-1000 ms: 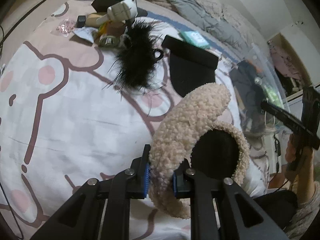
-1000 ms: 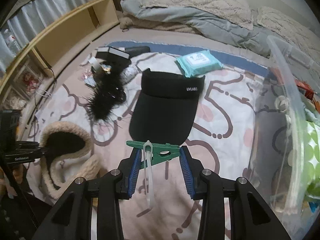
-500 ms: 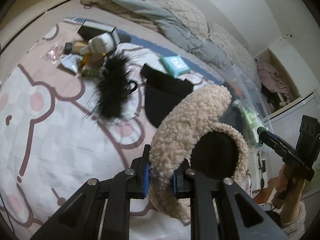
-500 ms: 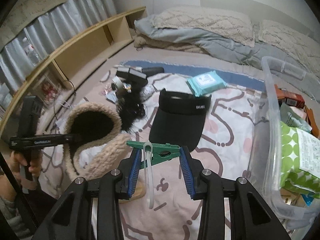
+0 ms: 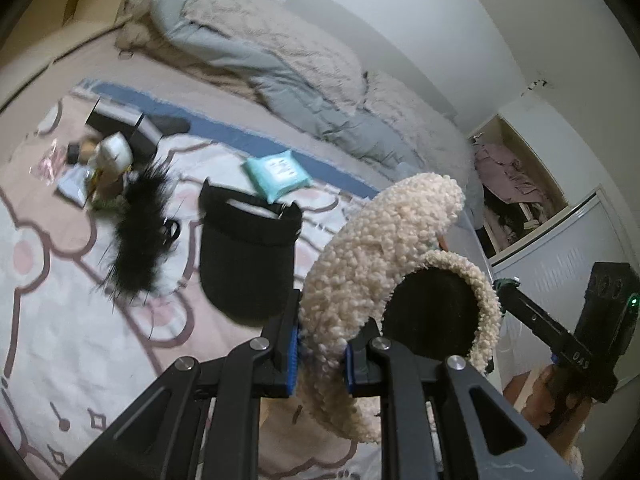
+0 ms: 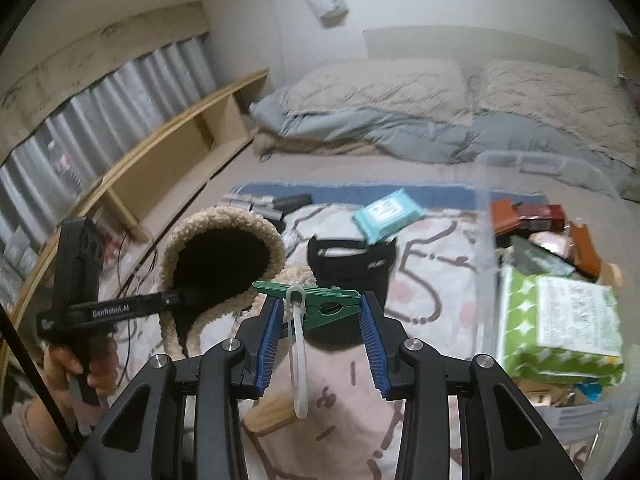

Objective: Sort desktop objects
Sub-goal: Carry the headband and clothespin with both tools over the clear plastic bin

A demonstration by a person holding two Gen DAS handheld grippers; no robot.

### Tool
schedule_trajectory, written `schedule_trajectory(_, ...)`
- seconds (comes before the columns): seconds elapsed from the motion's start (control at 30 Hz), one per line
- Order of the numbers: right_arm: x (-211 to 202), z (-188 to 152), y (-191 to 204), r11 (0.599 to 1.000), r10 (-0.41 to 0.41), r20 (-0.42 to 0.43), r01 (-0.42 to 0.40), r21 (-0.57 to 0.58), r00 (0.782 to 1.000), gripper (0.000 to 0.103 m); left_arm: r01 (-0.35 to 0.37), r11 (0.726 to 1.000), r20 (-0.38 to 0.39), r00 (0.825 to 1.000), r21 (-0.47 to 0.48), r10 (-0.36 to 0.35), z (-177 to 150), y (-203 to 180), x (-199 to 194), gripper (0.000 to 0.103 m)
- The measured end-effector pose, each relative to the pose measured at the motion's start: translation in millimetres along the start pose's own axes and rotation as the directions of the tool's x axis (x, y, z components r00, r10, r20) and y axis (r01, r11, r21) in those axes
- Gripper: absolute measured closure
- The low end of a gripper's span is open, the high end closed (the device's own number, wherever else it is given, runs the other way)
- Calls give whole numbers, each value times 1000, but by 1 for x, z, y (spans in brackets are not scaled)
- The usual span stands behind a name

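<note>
- Left gripper (image 5: pixel 320 354): jaws clamped on rim of fluffy beige hat (image 5: pixel 380 248), held up in air, above and to right of black visor (image 5: pixel 248 256) in left wrist view.
- Same hat in right wrist view (image 6: pixel 224 240): dark opening facing camera, left of visor (image 6: pixel 352 264), w/ left gripper body across lower edge.
- Right gripper (image 6: pixel 318 332): jaws partly apart, gripping green clothes peg (image 6: pixel 316 304) crosswise betw. blue pads; clear plastic hook (image 6: pixel 298 360) hanging down from peg.
- Visor flat on cartoon-print blanket (image 5: pixel 80 340), brim toward camera.
- Teal wipes pack (image 6: pixel 388 218) just behind visor, touching or nearly, cannot tell.
- Black feathery thing (image 5: pixel 140 236) left of visor, close but apart.
- Small clutter pile w/ black box (image 5: pixel 120 128) further left-behind of visor.
- Clear storage bin (image 6: pixel 488 240) right of visor, w/ green-dotted pack (image 6: pixel 560 320) and boxes inside.
</note>
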State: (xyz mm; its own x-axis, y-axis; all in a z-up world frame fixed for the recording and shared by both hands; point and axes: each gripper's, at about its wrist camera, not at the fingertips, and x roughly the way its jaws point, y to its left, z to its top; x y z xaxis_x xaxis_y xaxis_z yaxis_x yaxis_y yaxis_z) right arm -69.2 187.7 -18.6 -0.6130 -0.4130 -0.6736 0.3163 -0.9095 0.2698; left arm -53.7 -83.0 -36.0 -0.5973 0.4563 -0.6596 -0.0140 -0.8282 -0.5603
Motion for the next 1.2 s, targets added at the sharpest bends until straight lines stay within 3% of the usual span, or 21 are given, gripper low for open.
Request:
schedule_trajectory(0.33,-53,4,-60,980,-47,168,13,201,985,64,41,998,22,999,50,-43,38,-68,26,86)
schedule_trajectory(0.47,-76,5,-104,956,-165,216,102,274,962,64,58,996,22,998,61,-60,55,-94,43,86)
schedule_trajectory(0.6,-91,4,-142,929,-232,236,143,343,944,64,89,994,22,996,62,-90,72,-126,69,86)
schedule_trajectory(0.9,-97,0,-192,895,-264,236,146,421,935,64,127,988,-44,991,83,-124,92,-211,156,86)
schedule_trajectory(1.2,-117,-9,-240,847,-299,259,130,515,918,64,170,985,-143,976,12,-166,78,-269,250,86)
